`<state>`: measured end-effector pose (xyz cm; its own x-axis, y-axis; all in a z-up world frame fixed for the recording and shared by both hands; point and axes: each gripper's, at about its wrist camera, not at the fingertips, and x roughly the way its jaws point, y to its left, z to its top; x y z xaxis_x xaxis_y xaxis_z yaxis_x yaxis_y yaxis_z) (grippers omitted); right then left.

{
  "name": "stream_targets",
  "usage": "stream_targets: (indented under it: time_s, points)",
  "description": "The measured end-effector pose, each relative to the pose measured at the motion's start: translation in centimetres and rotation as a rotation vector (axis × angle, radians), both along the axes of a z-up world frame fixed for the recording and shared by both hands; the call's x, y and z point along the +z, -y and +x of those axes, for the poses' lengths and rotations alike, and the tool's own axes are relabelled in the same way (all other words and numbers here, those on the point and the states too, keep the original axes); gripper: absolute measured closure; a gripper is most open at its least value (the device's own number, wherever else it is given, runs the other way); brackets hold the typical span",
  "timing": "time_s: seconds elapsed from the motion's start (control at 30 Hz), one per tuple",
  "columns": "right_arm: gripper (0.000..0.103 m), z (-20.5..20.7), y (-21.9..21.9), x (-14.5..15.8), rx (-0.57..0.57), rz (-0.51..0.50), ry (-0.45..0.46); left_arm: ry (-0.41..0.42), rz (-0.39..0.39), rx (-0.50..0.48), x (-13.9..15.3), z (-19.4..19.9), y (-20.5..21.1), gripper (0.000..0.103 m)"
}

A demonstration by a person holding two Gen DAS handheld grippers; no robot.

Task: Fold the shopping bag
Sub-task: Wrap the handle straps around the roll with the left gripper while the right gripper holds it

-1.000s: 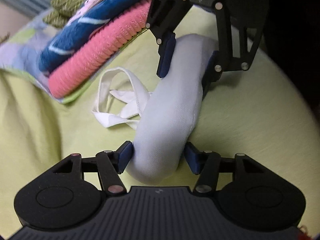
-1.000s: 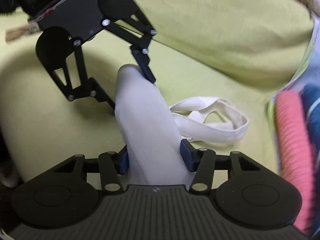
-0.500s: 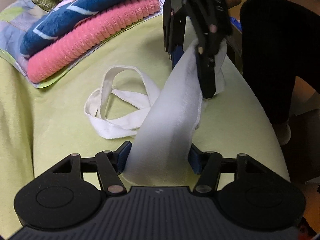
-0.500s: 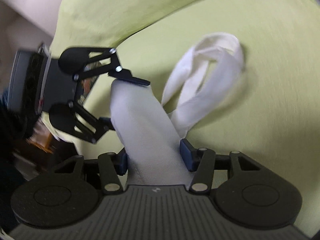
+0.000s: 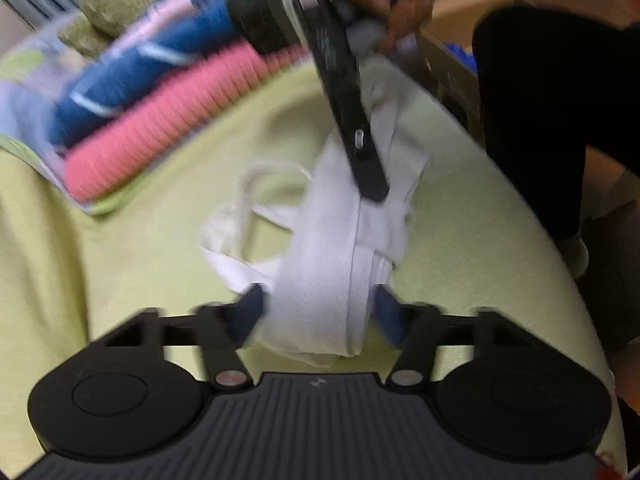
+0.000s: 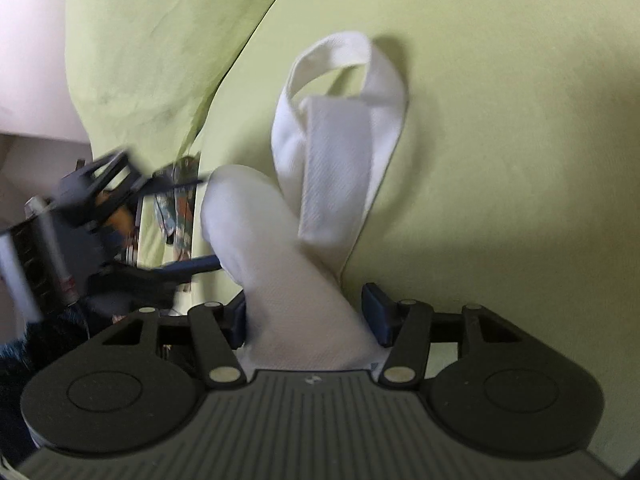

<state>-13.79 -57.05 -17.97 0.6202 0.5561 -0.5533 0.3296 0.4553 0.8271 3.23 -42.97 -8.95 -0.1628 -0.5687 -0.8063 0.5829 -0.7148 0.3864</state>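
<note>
Cloth fills both claws: the white shopping bag (image 5: 320, 256), already gathered into a narrow band, runs from the left claw (image 5: 316, 312) at the near edge of the left wrist view up to the right claw (image 5: 372, 184) further off, so it hangs stretched between them above the yellow-green cushion (image 5: 140, 248). The left claw is closed on one end of the band, its blue pads (image 5: 250, 312) pressing the fabric from both sides. In the right wrist view the right claw (image 6: 306, 316) likewise grips the other end, the cloth bulging forward between its pads. Holding both ends seems meant to keep the band taut and its layers aligned for bringing one end over the other. The handles (image 6: 340, 128) trail loose onto the cushion, to the left of the band in the left view, and will likely need tucking in. At far left, a stack of pink and blue folded textiles (image 5: 168, 100) lies well apart from the bag.
</note>
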Motion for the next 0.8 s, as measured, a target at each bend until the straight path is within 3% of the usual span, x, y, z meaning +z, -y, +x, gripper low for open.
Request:
stream_targets:
  time_s: [0.07, 0.1, 0.17, 0.27, 0.33, 0.43, 0.57, 0.67, 0.73, 0.8]
  points:
    - [0.051, 0.1, 0.2, -0.2, -0.002, 0.008, -0.004, -0.078, -0.025, 0.004, 1.5, -0.1, -0.3, 0.056]
    - [0.051, 0.1, 0.3, -0.3, 0.0, 0.01, -0.007, -0.089, -0.024, 0.01, 1.4, -0.4, -0.2, 0.065]
    - [0.051, 0.3, 0.8, 0.1, 0.002, 0.005, -0.013, -0.045, 0.002, 0.044, -0.5, -1.2, 0.7, 0.074]
    - [0.051, 0.5, 1.5, 0.3, -0.029, -0.009, -0.038, -0.074, 0.029, 0.122, -2.8, -1.1, 1.9, 0.073]
    - [0.051, 0.0, 1.8, 0.5, -0.065, -0.008, -0.039, -0.111, 0.04, 0.179, -2.7, -0.5, 2.3, 0.073]
    - [0.047, -0.1, 1.0, 1.6, -0.109, -0.087, -0.054, -0.114, 0.044, 0.21, -3.0, -0.4, 2.3, 0.073]
    - [0.034, -1.8, -2.1, 5.2, -0.251, -0.434, -0.071, -0.131, 0.048, 0.247, -3.6, -0.4, 3.7, 0.073]
    - [0.035, -3.6, -5.6, 8.1, -0.364, -0.762, -0.055, -0.149, 0.043, 0.265, -3.9, -0.3, 5.0, 0.073]
    - [0.049, -4.9, -8.3, 9.4, -0.401, -0.916, 0.019, -0.157, 0.047, 0.269, -3.9, -0.2, 5.0, 0.073]
    - [0.077, -5.7, -11.1, 10.2, -0.404, -1.03, 0.102, -0.164, 0.047, 0.276, -3.9, -0.2, 5.1, 0.073]
